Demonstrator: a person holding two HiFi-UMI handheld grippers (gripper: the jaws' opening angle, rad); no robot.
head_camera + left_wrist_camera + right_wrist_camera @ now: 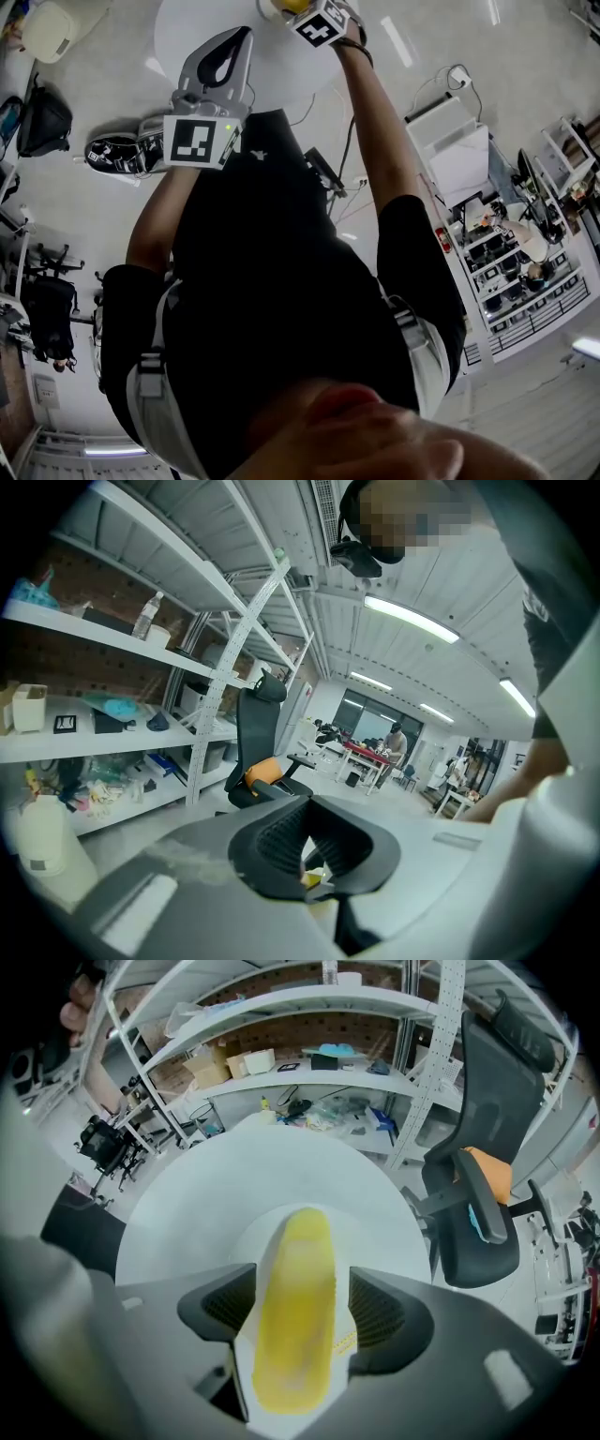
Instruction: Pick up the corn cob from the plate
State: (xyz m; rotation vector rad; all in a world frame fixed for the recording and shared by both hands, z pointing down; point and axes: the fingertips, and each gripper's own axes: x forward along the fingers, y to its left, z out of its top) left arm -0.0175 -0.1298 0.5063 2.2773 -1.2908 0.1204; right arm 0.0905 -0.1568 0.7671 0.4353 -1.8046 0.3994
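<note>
Right gripper (302, 1309): fingers wide, astride cob (295, 1274), not touching. Left gripper (314, 853): fingers closed, empty. Risk: uneven closing rolls cob off plate (246, 1235).

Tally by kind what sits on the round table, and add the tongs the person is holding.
corn cob: 1
plate: 1
tongs: 2, the left tongs and the right tongs
Total: 4

Bare tabletop (187, 1204) is left all round the plate (251, 1234); the right side's crowded by an office chair (487, 1147), with shelving (309, 1072) behind.
</note>
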